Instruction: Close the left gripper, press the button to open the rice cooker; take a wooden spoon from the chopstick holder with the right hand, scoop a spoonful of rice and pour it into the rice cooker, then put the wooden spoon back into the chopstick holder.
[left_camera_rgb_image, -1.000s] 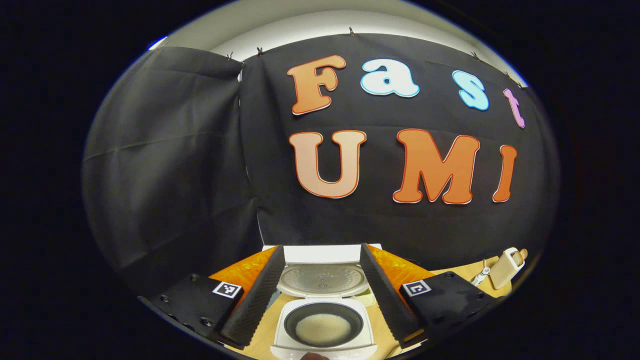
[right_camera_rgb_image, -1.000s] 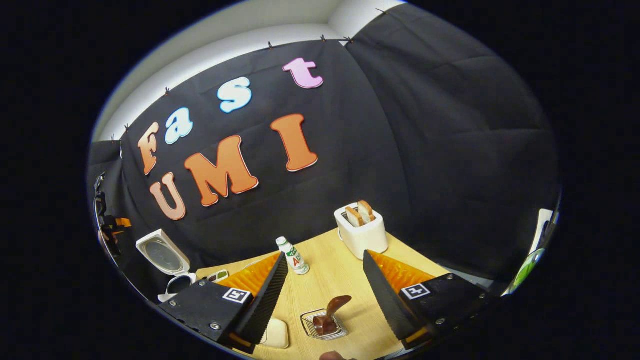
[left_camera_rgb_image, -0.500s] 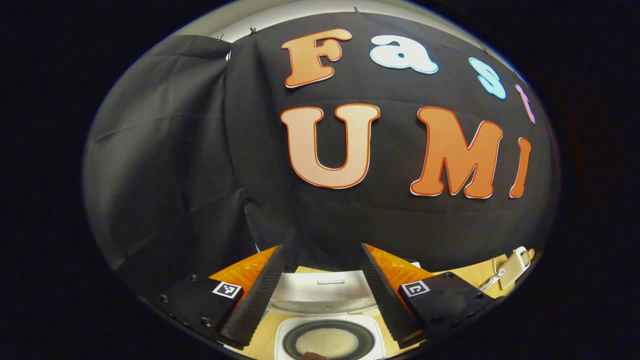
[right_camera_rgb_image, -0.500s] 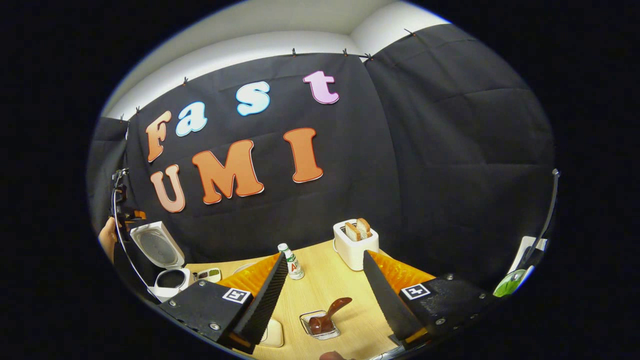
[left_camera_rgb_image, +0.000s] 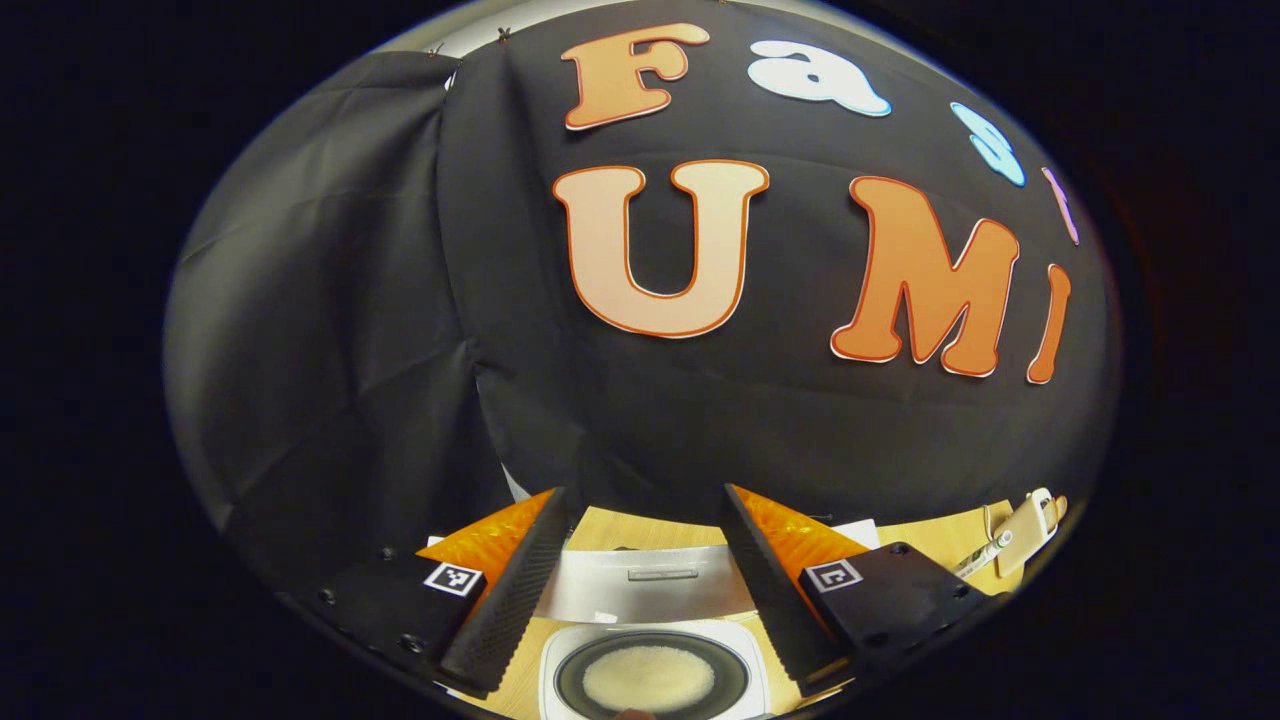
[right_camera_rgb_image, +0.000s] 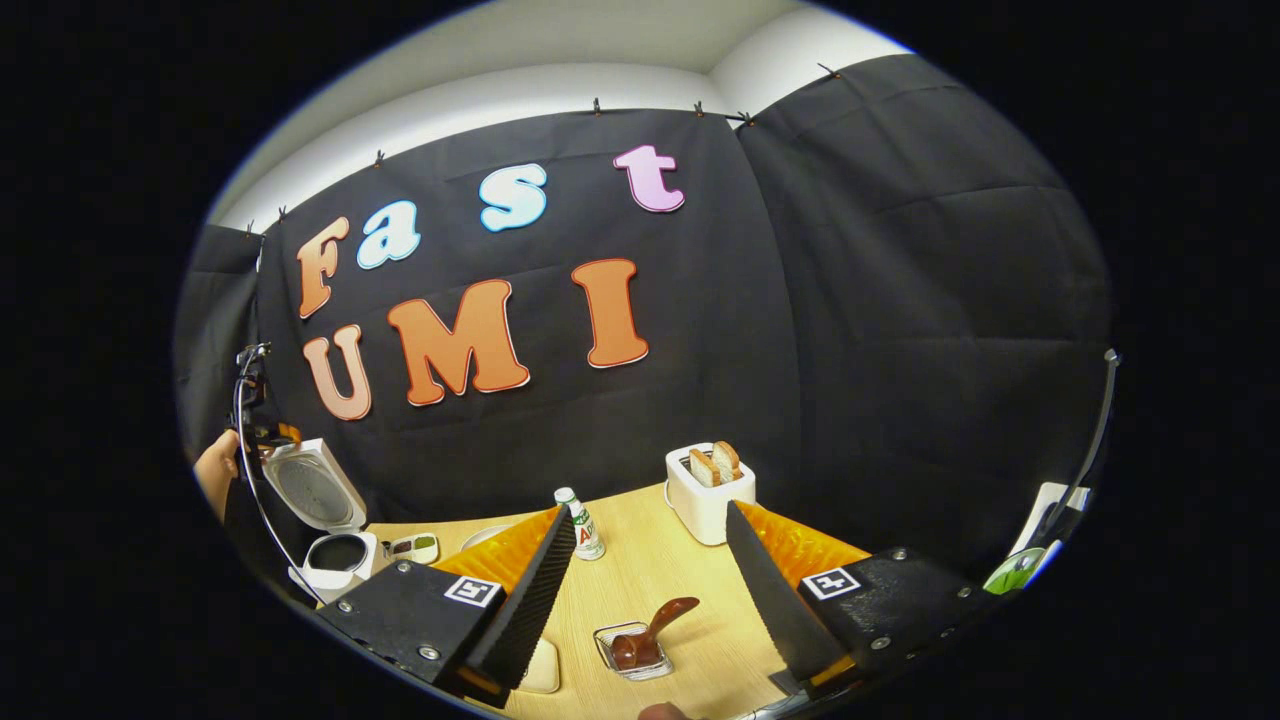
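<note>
Judging by the spoon (right_camera_rgb_image: 652, 630) lying back in the wire holder (right_camera_rgb_image: 630, 650) on the table (right_camera_rgb_image: 650, 560), looked to be past the final step; called for little beyond drawing both grippers clear. Hovered with right gripper (right_camera_rgb_image: 645, 590) empty, jaws wide apart, above the holder. Held left gripper (left_camera_rgb_image: 640, 580) likewise spread and empty over the rice cooker (left_camera_rgb_image: 650, 680), lid up, pale rice in its dark pot.

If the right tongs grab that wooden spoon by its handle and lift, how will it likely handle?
The wooden spoon looks rigid, so it should lift as one piece, probably light. Its glossy, curved handle leans out of the small wire holder, so it may slip or pivot between the fingers. The holder looks light and might drag along. The right tongs are open above it.
</note>
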